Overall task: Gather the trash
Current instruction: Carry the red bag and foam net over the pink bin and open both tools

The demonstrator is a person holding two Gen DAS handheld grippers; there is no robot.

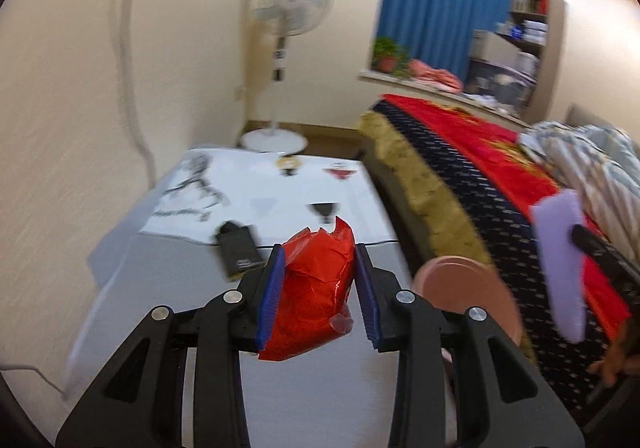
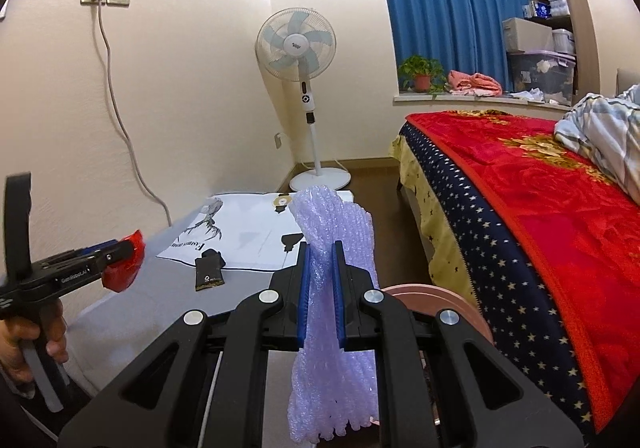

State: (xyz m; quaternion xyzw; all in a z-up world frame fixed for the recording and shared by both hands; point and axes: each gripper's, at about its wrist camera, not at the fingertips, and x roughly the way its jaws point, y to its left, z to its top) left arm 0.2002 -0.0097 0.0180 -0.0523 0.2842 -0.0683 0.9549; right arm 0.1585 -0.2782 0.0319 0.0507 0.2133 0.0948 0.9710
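My left gripper [image 1: 320, 268] is shut on a crumpled red plastic wrapper [image 1: 316, 288] and holds it above the grey table [image 1: 168, 288]; it also shows at the left of the right wrist view [image 2: 120, 254] with the red wrapper [image 2: 126, 268]. My right gripper [image 2: 322, 268] is shut on a pale purple foam net sleeve [image 2: 336, 328], held up over the table's right side; the sleeve shows at the right of the left wrist view [image 1: 560, 268]. A small black sachet [image 1: 238, 250] lies on the table [image 2: 208, 270]. A pink bin [image 1: 468, 288] stands below, beside the table [image 2: 436, 304].
A white printed sheet [image 2: 248, 228] covers the table's far end. A bed with a red blanket [image 2: 540, 207] runs along the right. A standing fan [image 2: 304, 47] is in the corner. A grey cable [image 2: 120, 119] hangs from a wall socket.
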